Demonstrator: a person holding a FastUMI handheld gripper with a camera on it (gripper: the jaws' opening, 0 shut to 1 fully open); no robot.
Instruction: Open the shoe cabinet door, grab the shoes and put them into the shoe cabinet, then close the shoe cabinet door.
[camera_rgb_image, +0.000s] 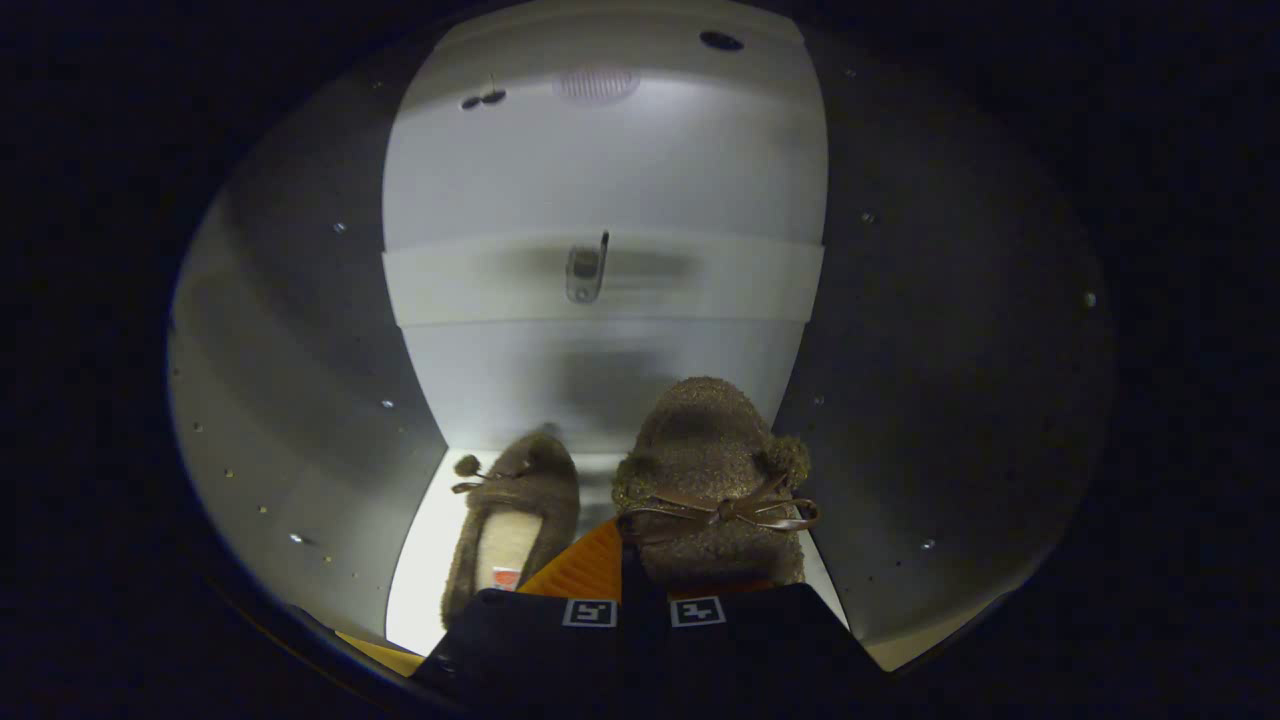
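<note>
My tongs (640, 560) are inside the shoe cabinet (300, 400), clamped on the right brown fuzzy slipper (712, 470). Its mate (520, 510) sits on the cabinet floor just beside it. The insole has a small red tag (506, 577), too tiny to read.

Inside a home shoe cabinet

Pale smooth cabinet walls (300, 400) with rows of shelf-pin holes, a white back panel (600, 180), and two brown fuzzy bow-tied slippers (712, 470) on the floor.

right slipper's (712, 480) heel behind the gripper (640, 570)
</note>
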